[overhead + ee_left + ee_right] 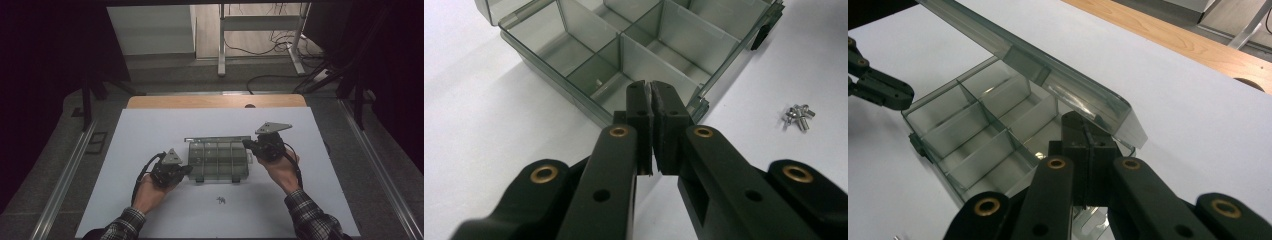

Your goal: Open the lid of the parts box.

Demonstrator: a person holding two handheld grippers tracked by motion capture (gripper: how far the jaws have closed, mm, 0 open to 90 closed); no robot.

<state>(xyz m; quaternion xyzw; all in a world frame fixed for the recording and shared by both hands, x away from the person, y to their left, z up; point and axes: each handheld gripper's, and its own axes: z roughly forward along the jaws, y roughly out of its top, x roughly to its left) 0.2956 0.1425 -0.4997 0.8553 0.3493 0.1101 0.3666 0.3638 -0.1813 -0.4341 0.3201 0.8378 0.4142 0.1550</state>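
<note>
The hand-held gripper [652, 107] rises from the bottom edge, its two black jaws pressed together with only a thin seam between them. Their tips sit at the near edge of a clear, smoke-tinted compartment box [589, 60], which lies open just ahead, its thin dividers splitting it into several cells. A black latch [763, 36] shows on the box's far right side. To the right of the jaws, a small cluster of silver screws [799, 116] lies on the white worktop [479, 130].
</note>
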